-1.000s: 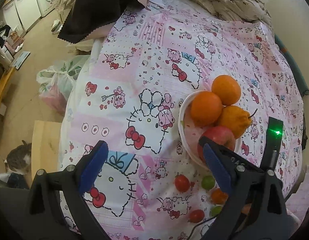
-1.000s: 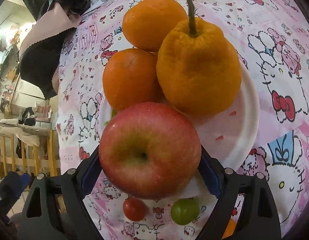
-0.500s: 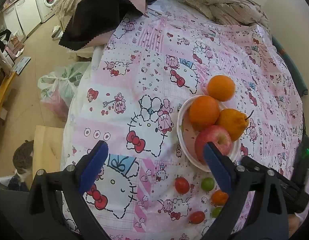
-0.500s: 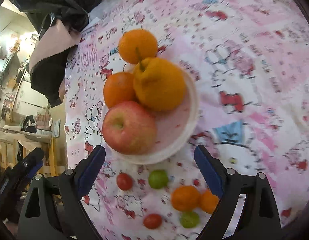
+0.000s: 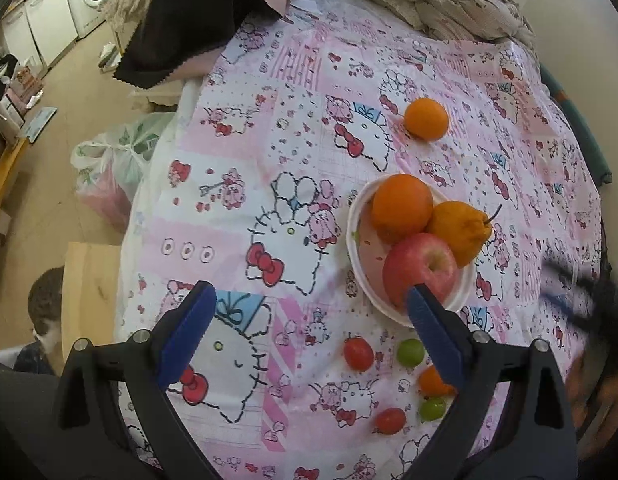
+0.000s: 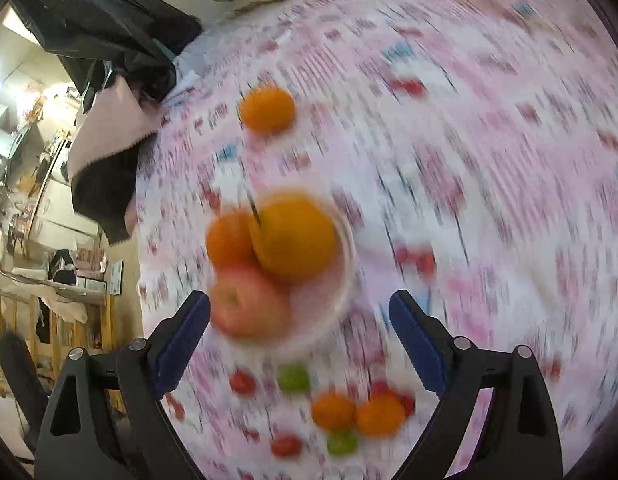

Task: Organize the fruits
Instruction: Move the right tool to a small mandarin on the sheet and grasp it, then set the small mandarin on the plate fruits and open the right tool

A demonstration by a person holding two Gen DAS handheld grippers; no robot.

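Note:
A white plate (image 5: pixel 355 236) on the pink cartoon-print tablecloth holds a red apple (image 5: pixel 419 268), an orange (image 5: pixel 401 206) and a bumpy yellow citrus with a stem (image 5: pixel 459 232). A second orange (image 5: pixel 425 119) lies on the cloth beyond the plate. Several small red, green and orange fruits (image 5: pixel 359 354) lie on the cloth in front of the plate. My left gripper (image 5: pixel 309 320) is open and empty, above the cloth left of the plate. My right gripper (image 6: pixel 299 320) is open and empty, high above the plate (image 6: pixel 341 280); its view is motion-blurred.
Dark and pink fabric (image 5: pixel 197 28) hangs over the table's far left edge. A beige patterned cloth (image 5: pixel 449 4) lies at the far edge. A plastic bag (image 5: pixel 113 168) sits on the floor to the left, beside a wooden surface (image 5: pixel 89 292).
My right gripper let go of the apple on the plate and pulled back and up. The left gripper also rose a little. One orange now lies off the plate.

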